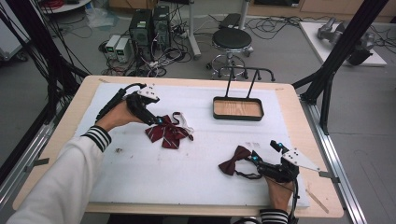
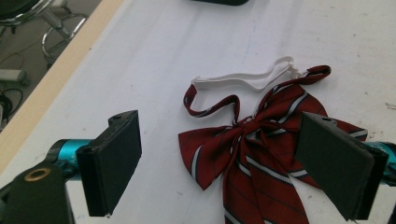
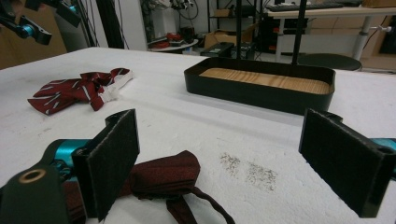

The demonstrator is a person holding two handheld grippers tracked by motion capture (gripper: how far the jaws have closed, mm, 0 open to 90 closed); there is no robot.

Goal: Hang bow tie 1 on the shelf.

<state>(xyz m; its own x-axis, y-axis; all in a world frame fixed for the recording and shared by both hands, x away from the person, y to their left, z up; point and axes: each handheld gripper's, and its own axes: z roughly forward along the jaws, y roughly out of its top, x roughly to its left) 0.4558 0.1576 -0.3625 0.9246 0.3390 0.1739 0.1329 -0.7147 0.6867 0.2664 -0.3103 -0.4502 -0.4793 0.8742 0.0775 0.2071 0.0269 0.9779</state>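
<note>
- The striped bow tie's [image 2: 261, 154] lower tail is cut off at the bottom of the left gripper view; its white strap [image 2: 243, 80] loops beyond it.
- A black tray [image 1: 238, 108] with a wooden floor stands near the table's [image 1: 285, 93] far edge, nothing inside it.
- The left gripper [image 1: 154, 117], jaws spread wide, hovers over the striped bow tie near the table's left side.
- The right gripper [image 1: 267, 154], jaws also spread, sits near the right front corner, a plain dark-red bow tie [image 1: 233, 161] just beside its left jaw.
- A stool [image 1: 232, 39] stands beyond the table.
</note>
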